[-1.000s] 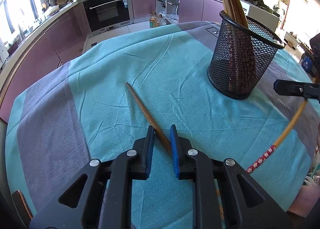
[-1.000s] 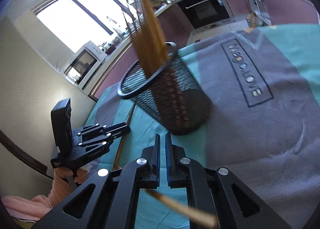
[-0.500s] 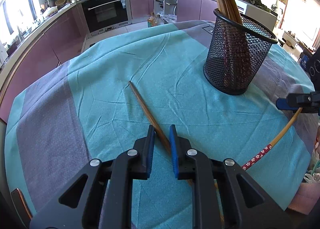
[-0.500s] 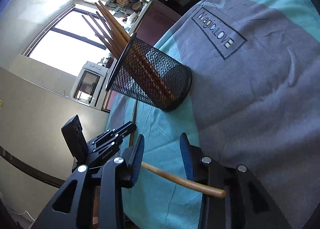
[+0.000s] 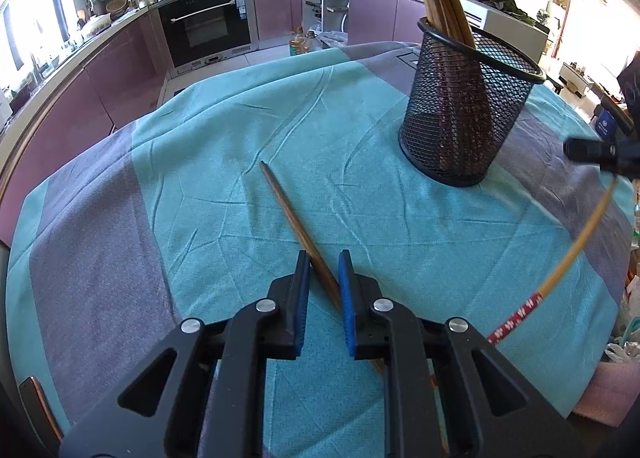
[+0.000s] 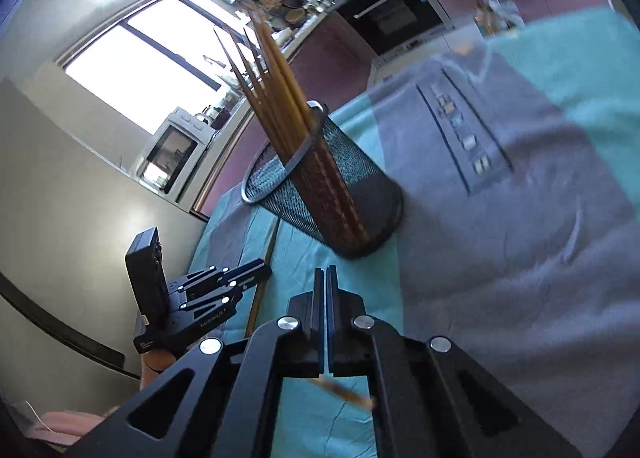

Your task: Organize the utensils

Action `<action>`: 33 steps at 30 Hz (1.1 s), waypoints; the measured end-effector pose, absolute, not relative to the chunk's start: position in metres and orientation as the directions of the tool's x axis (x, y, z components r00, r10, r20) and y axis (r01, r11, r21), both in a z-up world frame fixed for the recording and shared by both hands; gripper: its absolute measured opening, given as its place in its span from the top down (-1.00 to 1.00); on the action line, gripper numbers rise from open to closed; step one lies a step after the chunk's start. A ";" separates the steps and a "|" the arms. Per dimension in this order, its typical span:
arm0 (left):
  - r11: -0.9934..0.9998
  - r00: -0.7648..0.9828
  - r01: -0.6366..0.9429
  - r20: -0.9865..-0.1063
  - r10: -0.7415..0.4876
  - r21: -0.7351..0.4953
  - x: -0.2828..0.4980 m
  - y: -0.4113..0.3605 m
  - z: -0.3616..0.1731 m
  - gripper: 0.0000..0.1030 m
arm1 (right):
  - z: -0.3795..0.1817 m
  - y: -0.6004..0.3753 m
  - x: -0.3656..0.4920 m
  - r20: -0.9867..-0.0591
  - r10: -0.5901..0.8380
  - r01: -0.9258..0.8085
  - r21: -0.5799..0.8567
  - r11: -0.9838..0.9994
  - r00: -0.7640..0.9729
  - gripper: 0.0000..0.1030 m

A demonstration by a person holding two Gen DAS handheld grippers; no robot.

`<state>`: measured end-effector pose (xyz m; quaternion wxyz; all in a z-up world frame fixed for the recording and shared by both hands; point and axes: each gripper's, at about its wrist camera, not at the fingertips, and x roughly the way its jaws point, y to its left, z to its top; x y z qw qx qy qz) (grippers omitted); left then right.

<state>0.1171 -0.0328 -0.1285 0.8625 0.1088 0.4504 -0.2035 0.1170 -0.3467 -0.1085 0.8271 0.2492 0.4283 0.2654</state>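
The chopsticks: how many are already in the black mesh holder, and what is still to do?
Done: several brown wooden chopsticks stand in the black wire-mesh holder. In hand: the right claw is shut on a light bamboo chopstick with a red patterned end. Left: a dark wooden chopstick lies on the teal cloth, between the open left claw's fingers, not gripped.

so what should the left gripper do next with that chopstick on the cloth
Probably close. The left gripper is open, its blue pads either side of the dark chopstick lying on the tablecloth. Then lift toward the mesh holder. The right gripper looks shut on a light chopstick.
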 end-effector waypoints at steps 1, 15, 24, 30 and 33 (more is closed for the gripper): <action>0.890 0.508 0.457 -0.821 -0.260 0.001 0.114 -0.033 -0.128 0.72 | -0.099 -0.346 0.119 -0.584 0.636 -0.243 0.611 0.753 0.504 0.99; 0.822 0.466 0.570 -0.826 -0.317 0.006 0.069 -0.038 -0.127 0.74 | -0.114 -0.343 0.121 -0.617 0.644 -0.251 0.605 0.756 0.452 0.70; 0.752 0.418 0.659 -0.832 -0.366 0.000 0.051 -0.046 -0.127 0.75 | -0.162 -0.339 0.095 -0.654 0.649 -0.127 0.659 0.741 0.390 0.56; 0.714 0.383 0.699 -0.824 -0.418 -0.038 0.042 -0.058 -0.129 0.78 | -0.160 -0.330 0.108 -0.669 0.581 -0.079 0.622 0.779 0.464 0.38; 0.685 0.357 0.726 -0.819 -0.450 -0.060 0.039 -0.068 -0.129 0.80 | -0.153 -0.313 0.106 -0.695 0.520 -0.071 0.565 0.822 0.496 0.24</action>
